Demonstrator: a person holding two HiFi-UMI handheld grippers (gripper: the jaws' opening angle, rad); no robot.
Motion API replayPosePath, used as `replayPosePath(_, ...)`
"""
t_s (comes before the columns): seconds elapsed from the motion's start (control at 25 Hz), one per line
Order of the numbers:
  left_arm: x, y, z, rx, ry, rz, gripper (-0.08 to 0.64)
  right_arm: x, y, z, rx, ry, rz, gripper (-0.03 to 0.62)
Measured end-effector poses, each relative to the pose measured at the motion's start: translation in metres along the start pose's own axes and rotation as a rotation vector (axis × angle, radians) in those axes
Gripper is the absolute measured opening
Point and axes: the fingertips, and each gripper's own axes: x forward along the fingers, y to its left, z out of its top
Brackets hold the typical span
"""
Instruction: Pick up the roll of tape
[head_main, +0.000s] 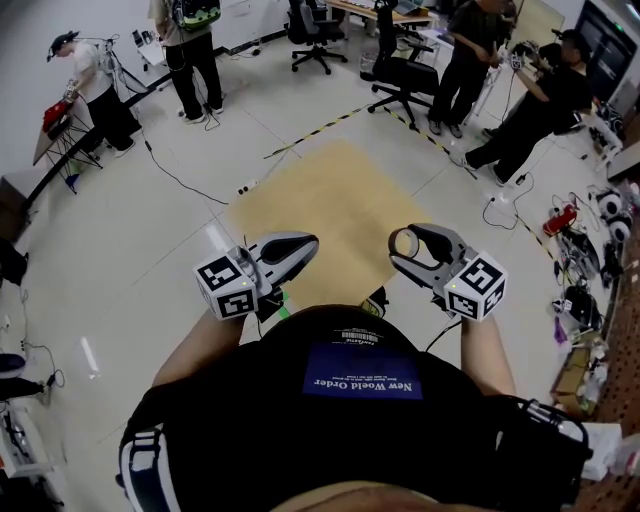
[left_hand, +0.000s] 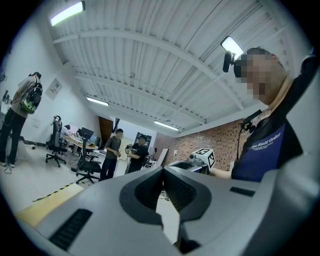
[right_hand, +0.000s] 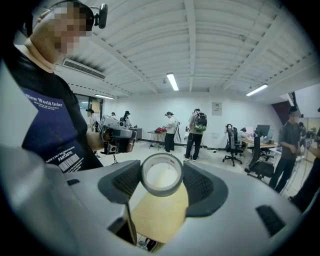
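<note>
**Roll of tape held between the jaws**

The right gripper (right_hand: 161, 174) has its jaws closed on the roll of tape (right_hand: 161, 192), with one pad touching each side. The roll stands upright, its hole facing the camera. Below it a tan mat (right_hand: 156, 216) lies on the floor. At left is the person's dark blue shirt (right_hand: 47, 125), with the left gripper (right_hand: 116, 134) just beside it. Far behind, several people stand near office chairs (right_hand: 233, 148).

An open-plan lab is shown: swivel chairs (head_main: 400, 78) and a desk (head_main: 355, 8) are seen at the upper middle, cables (head_main: 172, 177) are trailed across the pale floor (head_main: 120, 260), and strip lights (right_hand: 172, 81) are mounted overhead.
</note>
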Motion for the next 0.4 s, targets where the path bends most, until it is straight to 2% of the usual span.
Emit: replayPosePath(0.4,-0.0030,0.0015,-0.0010,-0.017,-0.006,0.005,0.006,0.0009,0.0020,-0.0015,-0.006,0.004,0.000,0.259)
